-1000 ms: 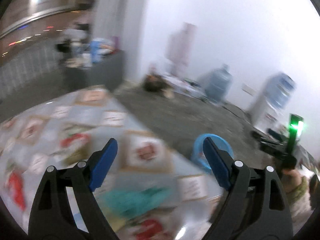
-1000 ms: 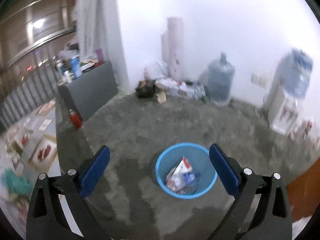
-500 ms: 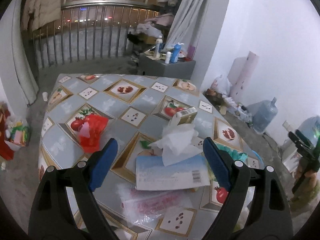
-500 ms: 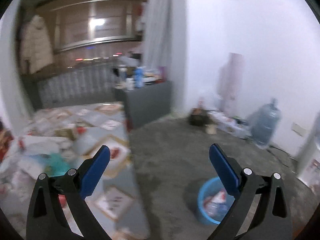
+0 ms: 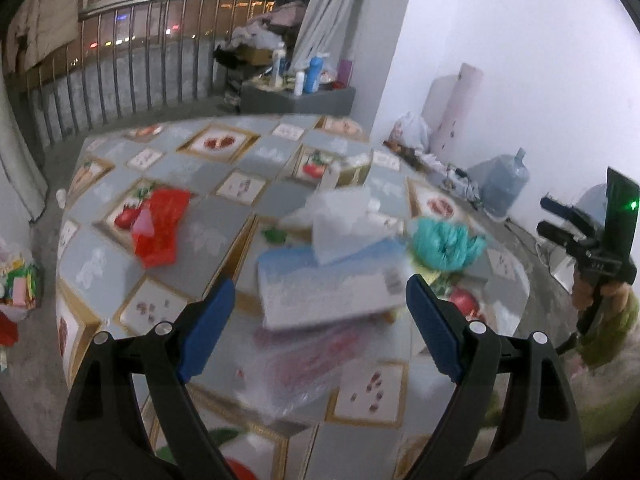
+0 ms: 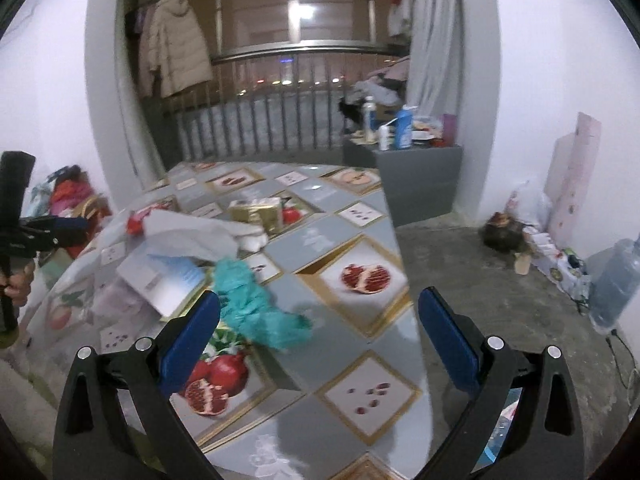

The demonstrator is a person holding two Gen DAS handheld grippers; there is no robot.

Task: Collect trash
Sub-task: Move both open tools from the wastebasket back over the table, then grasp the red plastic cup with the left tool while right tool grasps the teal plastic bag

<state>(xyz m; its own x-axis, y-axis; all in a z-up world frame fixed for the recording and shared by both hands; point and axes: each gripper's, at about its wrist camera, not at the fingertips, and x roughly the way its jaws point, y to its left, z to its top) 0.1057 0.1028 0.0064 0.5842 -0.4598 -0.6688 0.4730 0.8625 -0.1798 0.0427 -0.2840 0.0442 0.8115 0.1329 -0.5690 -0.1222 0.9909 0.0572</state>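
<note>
Trash lies scattered on the fruit-patterned tabletop [image 5: 168, 184]: red wrapper [image 5: 162, 228] at left, flat blue-white packet [image 5: 332, 284] under crumpled white tissue [image 5: 340, 216], teal bag [image 6: 256, 304], a clear wrapper [image 5: 296, 364], blurred, probably plastic. Left tongs [image 5: 316, 328] spread wide above packet and clear wrapper, empty. Right tongs [image 6: 320, 340] spread too, empty, with the teal bag just beyond the left blade
</note>
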